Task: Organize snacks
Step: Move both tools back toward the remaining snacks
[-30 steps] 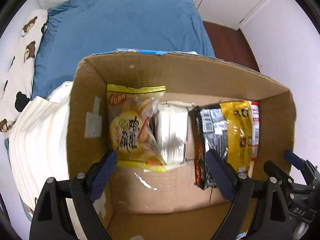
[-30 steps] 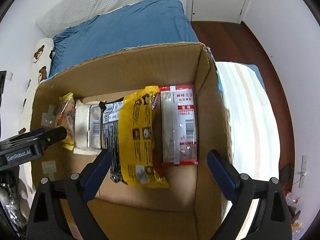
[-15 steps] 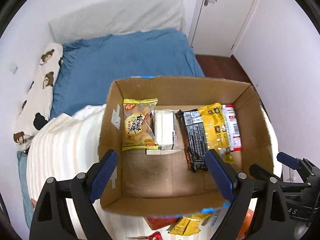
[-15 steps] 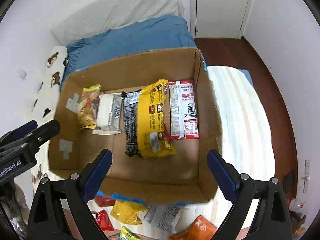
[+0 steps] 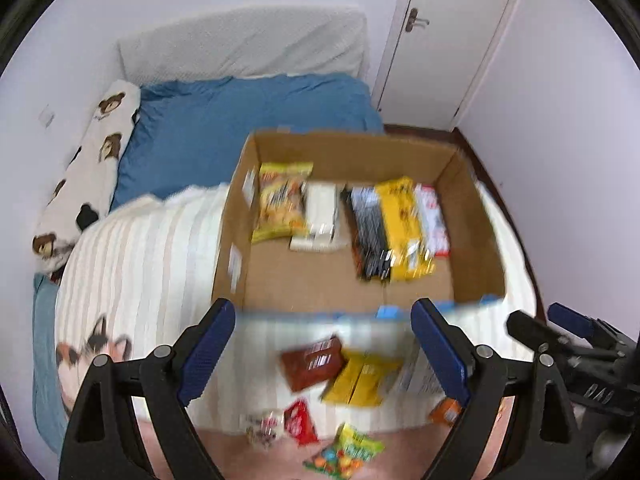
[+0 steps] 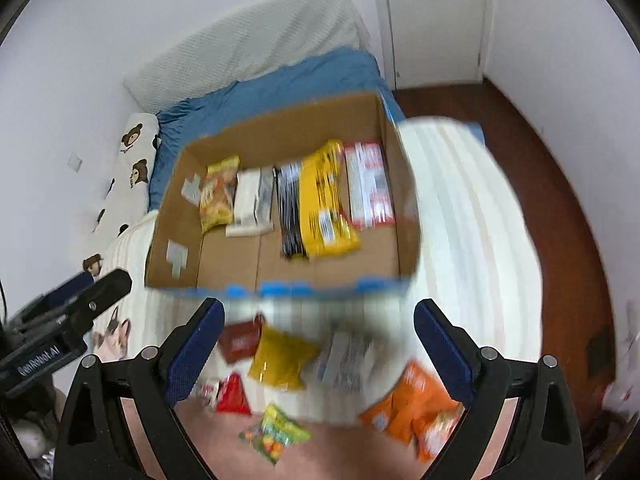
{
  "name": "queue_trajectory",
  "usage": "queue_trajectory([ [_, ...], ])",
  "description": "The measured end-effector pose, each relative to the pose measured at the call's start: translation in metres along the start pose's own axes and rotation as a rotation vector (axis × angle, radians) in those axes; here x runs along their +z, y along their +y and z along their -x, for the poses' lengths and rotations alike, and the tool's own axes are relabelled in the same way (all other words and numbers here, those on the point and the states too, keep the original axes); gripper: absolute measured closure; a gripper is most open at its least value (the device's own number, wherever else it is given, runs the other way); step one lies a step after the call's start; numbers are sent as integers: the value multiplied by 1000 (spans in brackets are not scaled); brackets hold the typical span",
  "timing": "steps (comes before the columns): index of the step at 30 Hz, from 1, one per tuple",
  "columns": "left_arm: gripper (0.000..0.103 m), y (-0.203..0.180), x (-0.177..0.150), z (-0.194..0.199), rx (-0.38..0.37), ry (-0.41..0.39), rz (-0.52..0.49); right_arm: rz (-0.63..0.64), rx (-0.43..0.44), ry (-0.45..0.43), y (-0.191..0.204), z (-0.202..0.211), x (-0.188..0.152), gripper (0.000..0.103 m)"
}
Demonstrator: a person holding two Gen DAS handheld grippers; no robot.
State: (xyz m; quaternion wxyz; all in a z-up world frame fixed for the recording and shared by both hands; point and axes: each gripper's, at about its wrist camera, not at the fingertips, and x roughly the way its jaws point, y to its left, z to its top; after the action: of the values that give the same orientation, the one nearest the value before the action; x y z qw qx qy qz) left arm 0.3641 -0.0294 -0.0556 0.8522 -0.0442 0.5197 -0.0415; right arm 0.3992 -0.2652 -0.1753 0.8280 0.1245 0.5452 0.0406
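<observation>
Jaws of my left gripper point(image 5: 322, 344) and right gripper point(image 6: 318, 342) gape, empty. Beyond both sits the cardboard box point(image 5: 472, 240) with snack packs point(image 5: 402, 228) inside; loose packets point(image 6: 282, 360) lie between the fingers.

left gripper point(image 5: 322, 344): black frame | blue pads point(image 5: 208, 346) | silver screws | right gripper point(image 6: 318, 342): same

Both tongs point(image 5: 322, 346) point(image 6: 318, 344) now back above loose packets point(image 6: 280, 360), outside box point(image 5: 472, 216).
</observation>
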Motion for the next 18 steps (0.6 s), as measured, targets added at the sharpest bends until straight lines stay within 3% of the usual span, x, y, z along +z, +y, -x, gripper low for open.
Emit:
queue_trajectory([
  [6, 13, 4, -64, -51, 52, 142, 36, -126, 36, 132, -33, -57, -50, 6],
  [8, 13, 1, -77, -80, 75, 208, 27, -151, 30, 154, -39, -79, -56, 9],
  [10, 13, 2, -89, -96, 78, 248, 36, -174, 15, 181, -43, -103, -59, 20],
  [17, 13, 13, -103, -102, 136, 261, 31, -186, -75, 282, -38, -174, -68, 22],
  [18, 13, 13, -102, -104, 134, 263, 30, -164, -101, 276, -37, -179, -71, 29],
])
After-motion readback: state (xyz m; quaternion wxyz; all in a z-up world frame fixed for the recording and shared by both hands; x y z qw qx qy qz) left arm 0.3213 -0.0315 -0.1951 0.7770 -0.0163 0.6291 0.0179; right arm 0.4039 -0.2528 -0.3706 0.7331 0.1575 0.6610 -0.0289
